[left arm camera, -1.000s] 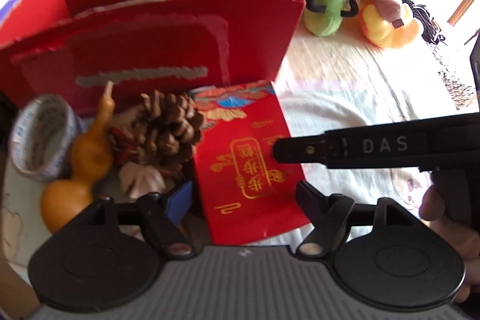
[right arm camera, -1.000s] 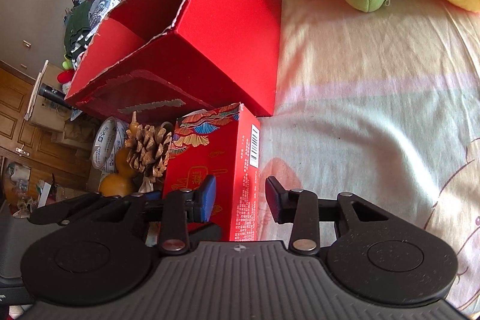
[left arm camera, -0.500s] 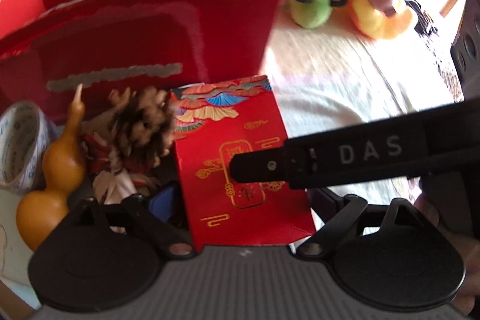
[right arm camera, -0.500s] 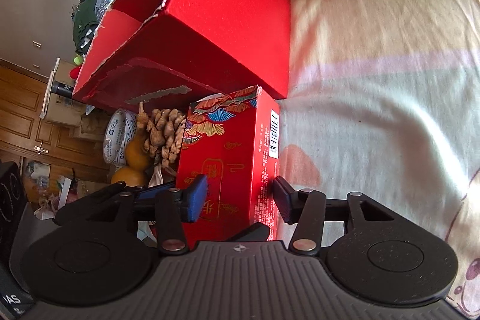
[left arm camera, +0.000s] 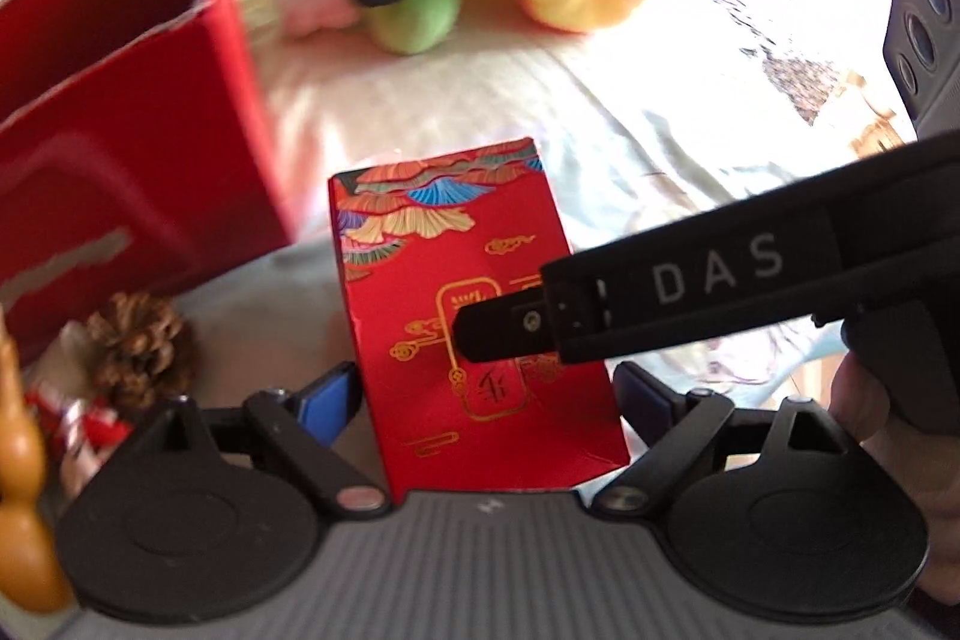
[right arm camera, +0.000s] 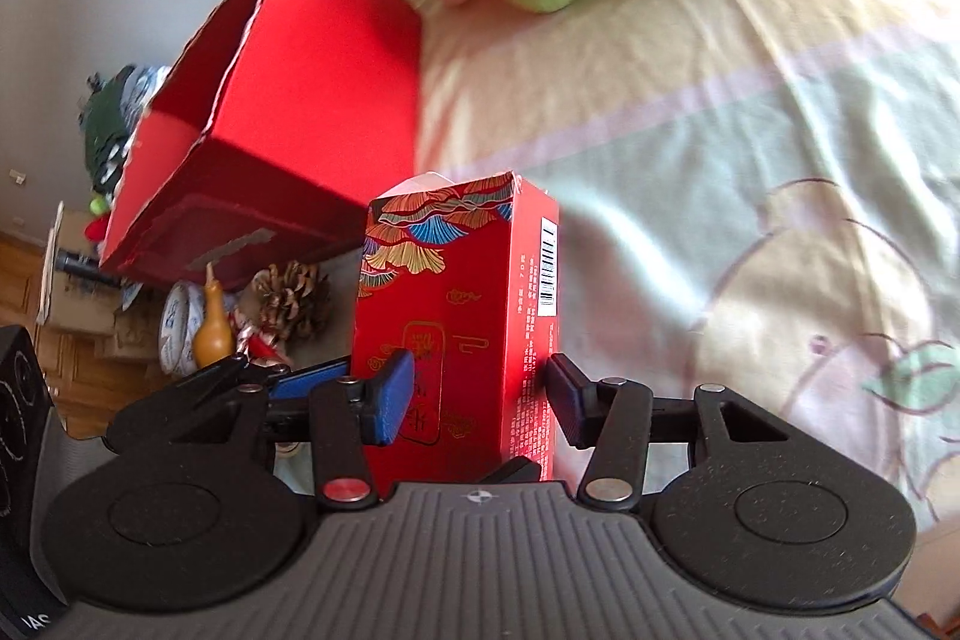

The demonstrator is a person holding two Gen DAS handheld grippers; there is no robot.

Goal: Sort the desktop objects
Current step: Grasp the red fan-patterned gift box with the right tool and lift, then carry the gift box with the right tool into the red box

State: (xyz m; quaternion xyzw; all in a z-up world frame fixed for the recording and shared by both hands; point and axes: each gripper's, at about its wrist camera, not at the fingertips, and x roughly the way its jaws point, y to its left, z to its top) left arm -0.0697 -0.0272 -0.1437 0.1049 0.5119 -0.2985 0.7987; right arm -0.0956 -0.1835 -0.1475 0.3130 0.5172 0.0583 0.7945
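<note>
Between my left hand-held gripper's (left arm camera: 486,400) blue pads stands the tall red gold-printed carton (left arm camera: 474,304); the jaws flank it, contact I cannot tell. My right hand-held gripper's finger crosses its front. An open red cardboard box (left arm camera: 120,130) sits behind-left, a brown pinecone (left arm camera: 141,334) beside.

From the right, my right hand-held gripper (right arm camera: 480,394) clamps the carton (right arm camera: 456,316) upright over the patterned bedsheet (right arm camera: 750,172).

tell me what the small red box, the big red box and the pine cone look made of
Small red box: printed paperboard, smooth slightly glossy finish with gold foil-like motifs; folded edges and a barcode panel suggest this.
Big red box: cardboard with a matte red surface; its rim looks torn and ragged.
Pine cone: natural dry woody scales, brown and rough; it could be a replica, but nothing suggests that.
</note>
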